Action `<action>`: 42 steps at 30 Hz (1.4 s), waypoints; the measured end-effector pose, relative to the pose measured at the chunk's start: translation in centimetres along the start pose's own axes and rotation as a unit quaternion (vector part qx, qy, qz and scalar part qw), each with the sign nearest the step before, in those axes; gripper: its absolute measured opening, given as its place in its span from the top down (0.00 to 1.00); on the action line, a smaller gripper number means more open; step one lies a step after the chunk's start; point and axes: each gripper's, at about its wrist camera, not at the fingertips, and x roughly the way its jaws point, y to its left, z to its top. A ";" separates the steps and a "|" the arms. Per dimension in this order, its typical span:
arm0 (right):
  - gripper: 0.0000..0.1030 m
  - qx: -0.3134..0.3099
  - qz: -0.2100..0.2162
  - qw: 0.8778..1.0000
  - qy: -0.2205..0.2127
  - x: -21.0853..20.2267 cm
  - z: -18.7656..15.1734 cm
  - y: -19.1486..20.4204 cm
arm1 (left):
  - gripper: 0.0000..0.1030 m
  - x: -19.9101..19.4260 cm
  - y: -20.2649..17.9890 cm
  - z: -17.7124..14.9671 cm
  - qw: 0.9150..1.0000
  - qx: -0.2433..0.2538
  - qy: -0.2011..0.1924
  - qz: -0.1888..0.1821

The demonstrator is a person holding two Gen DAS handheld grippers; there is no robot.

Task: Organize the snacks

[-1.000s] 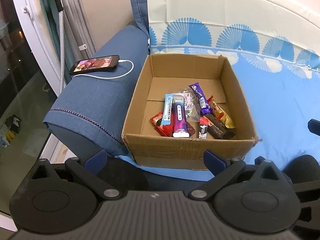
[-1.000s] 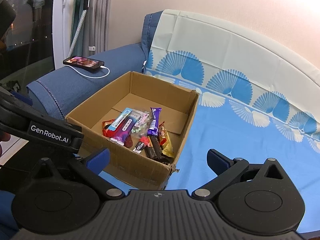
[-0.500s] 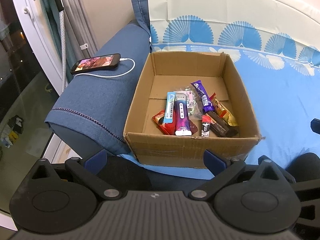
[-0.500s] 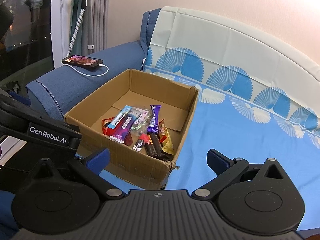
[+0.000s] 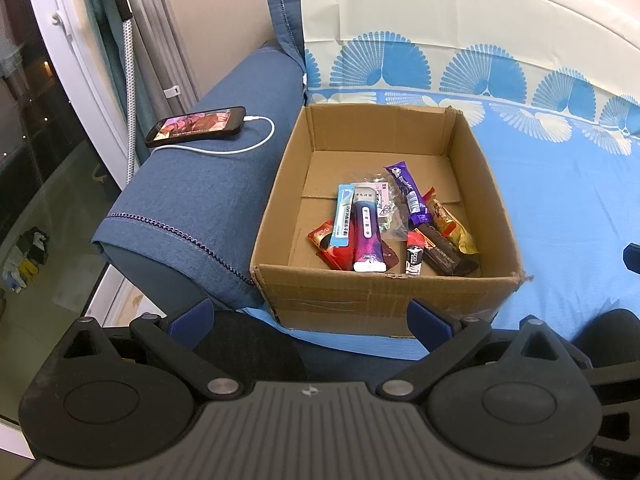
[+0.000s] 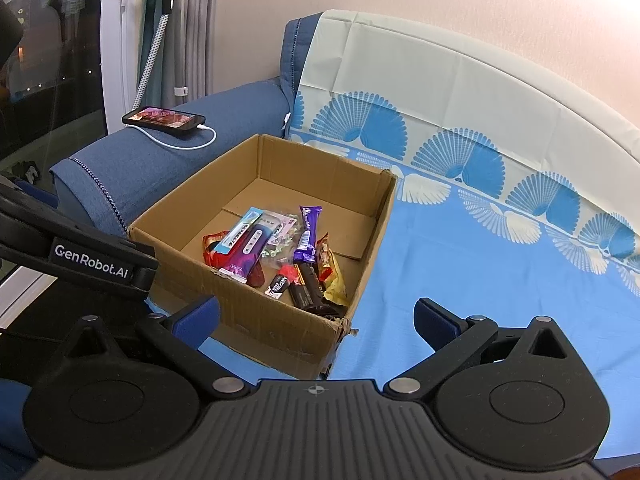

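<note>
1. Several snacks (image 5: 394,224) lie heaped in the cardboard box (image 5: 384,292), just ahead of the left hand-held gripper (image 5: 310,314), so they appear already gathered.
2. Both the left and the right hand-held gripper (image 6: 316,316) are spread and empty, probably ready to pick.
3. Left of the box, a phone (image 5: 196,126) charges on the sofa armrest (image 5: 192,200).

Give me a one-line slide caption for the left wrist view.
Open left gripper faces a cardboard box of snack packets on a blue-covered sofa.
</note>
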 end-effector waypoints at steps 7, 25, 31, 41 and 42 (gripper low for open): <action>0.00 0.000 0.000 1.000 0.000 0.0 0.1 0.0 | 0.00 -0.1 -0.1 -0.1 1.000 0.000 -0.002 -0.001; 0.00 0.004 0.002 1.000 0.005 0.2 -0.2 -0.1 | 0.00 0.2 -0.4 -0.2 1.000 0.005 0.004 0.000; 0.00 0.004 0.002 1.000 0.005 0.2 -0.2 -0.2 | 0.00 0.2 -0.4 -0.2 1.000 0.005 0.004 0.000; 0.00 0.007 0.001 1.000 0.009 0.3 -0.4 0.1 | 0.00 0.5 -0.3 -0.2 1.000 0.006 0.007 0.000; 0.00 0.007 0.001 1.000 0.010 0.3 -0.4 0.1 | 0.00 0.5 -0.3 -0.2 1.000 0.006 0.008 0.000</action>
